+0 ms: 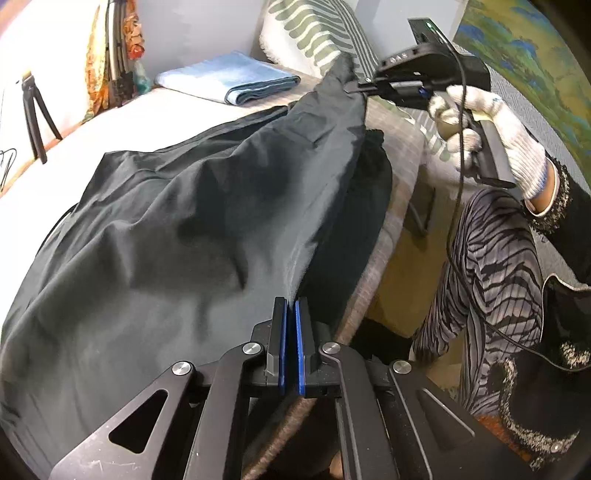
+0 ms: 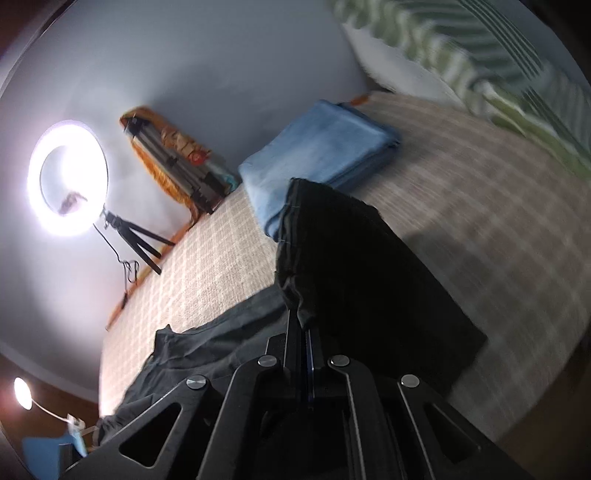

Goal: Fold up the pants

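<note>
Black pants (image 1: 177, 229) are lifted off the bed (image 1: 122, 122) along one edge. My left gripper (image 1: 293, 306) is shut on the near end of that edge, blue pads pinching the cloth. My right gripper (image 1: 351, 88) is shut on the far end and holds it high near the pillow. In the right wrist view the right gripper (image 2: 301, 325) pinches a fold of the pants (image 2: 362, 266), which hang down over the checked bedcover (image 2: 480, 206). The rest of the pants lies bunched on the bed at the lower left (image 2: 207, 343).
A folded blue towel (image 1: 229, 75) (image 2: 321, 147) lies at the head of the bed beside a green-and-white patterned pillow (image 1: 314, 33). A ring light on a tripod (image 2: 68, 177) stands by the wall. The person's striped leg (image 1: 491, 266) is right of the bed.
</note>
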Action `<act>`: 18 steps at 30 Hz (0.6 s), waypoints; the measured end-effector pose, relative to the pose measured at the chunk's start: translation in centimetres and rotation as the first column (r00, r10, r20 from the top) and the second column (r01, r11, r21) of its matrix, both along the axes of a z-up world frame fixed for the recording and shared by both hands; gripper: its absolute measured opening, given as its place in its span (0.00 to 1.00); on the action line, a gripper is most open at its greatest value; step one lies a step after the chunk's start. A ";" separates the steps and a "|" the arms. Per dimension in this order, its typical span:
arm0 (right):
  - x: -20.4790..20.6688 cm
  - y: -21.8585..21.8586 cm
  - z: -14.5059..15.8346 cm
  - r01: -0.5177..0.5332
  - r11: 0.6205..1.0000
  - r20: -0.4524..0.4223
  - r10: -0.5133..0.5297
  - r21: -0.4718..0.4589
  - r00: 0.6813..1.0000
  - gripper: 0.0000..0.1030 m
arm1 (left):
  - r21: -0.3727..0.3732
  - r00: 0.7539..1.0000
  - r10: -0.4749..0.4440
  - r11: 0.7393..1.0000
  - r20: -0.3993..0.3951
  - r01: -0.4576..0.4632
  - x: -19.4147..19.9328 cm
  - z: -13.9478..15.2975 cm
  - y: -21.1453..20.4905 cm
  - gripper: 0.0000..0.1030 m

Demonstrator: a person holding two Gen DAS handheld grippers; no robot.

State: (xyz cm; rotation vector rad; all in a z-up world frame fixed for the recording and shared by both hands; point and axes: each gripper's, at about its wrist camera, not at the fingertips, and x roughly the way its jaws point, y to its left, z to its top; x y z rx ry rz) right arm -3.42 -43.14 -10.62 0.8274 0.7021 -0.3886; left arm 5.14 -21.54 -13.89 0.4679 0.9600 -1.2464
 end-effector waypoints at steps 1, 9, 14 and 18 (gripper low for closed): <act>-0.9 -0.1 -0.4 0.015 1.000 0.008 -0.015 0.025 1.000 0.00 | 0.004 1.000 -0.007 1.000 0.003 0.007 -0.2 -0.1 0.0 0.03; -5.2 -1.6 -5.5 0.042 0.981 -0.026 -0.038 0.191 0.999 0.05 | 0.053 0.999 -0.049 0.997 0.004 0.048 -0.7 -1.5 0.1 0.03; -7.0 -4.0 -5.9 0.098 0.970 0.003 -0.101 0.225 0.995 0.45 | 0.054 0.999 -0.043 0.998 0.000 0.043 -0.3 -1.8 0.1 0.03; -6.5 -5.7 -5.8 0.100 0.969 0.012 -0.105 0.224 0.994 0.44 | 0.049 0.999 -0.036 0.998 0.001 0.036 -0.3 -1.6 -0.1 0.03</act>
